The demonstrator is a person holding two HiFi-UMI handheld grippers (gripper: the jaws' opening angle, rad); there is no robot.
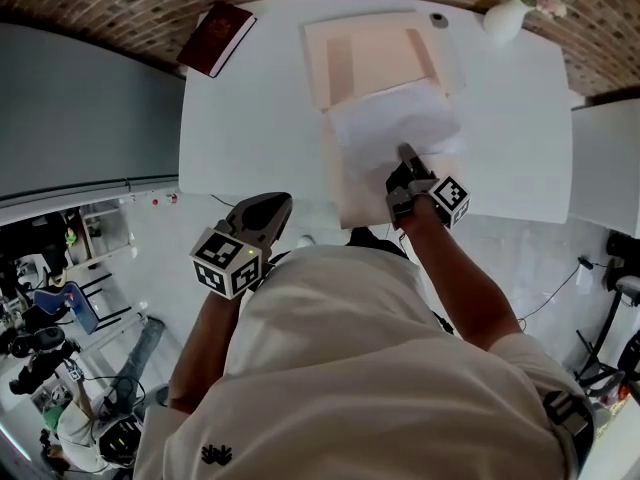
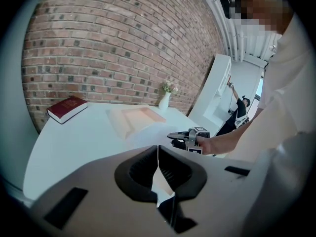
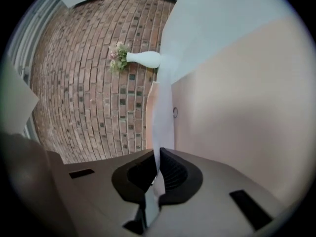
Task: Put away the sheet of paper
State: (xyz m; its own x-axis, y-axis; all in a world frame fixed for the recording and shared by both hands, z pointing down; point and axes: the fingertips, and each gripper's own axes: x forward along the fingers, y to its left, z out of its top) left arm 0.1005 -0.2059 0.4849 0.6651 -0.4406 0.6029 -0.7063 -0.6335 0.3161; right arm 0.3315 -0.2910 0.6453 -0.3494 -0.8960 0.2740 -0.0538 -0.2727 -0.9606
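Observation:
A white sheet of paper (image 1: 395,123) lies partly over an open pale pink folder (image 1: 372,53) on the white table (image 1: 250,118). My right gripper (image 1: 405,160) is shut on the sheet's near edge. In the right gripper view the sheet (image 3: 163,107) runs edge-on straight into the closed jaws of the right gripper (image 3: 159,154), with the pink folder (image 3: 247,117) beside it. My left gripper (image 1: 268,211) hangs at the table's front edge, left of the folder, shut with nothing in it. In the left gripper view the left gripper (image 2: 158,149) has its jaws closed, facing the folder (image 2: 138,118) and the right gripper (image 2: 190,137).
A dark red book (image 1: 217,36) lies at the table's far left corner. A white vase with flowers (image 1: 505,13) and a small round object (image 1: 439,19) stand at the far right. A brick wall (image 2: 113,48) backs the table; a white cabinet (image 1: 605,163) stands to its right.

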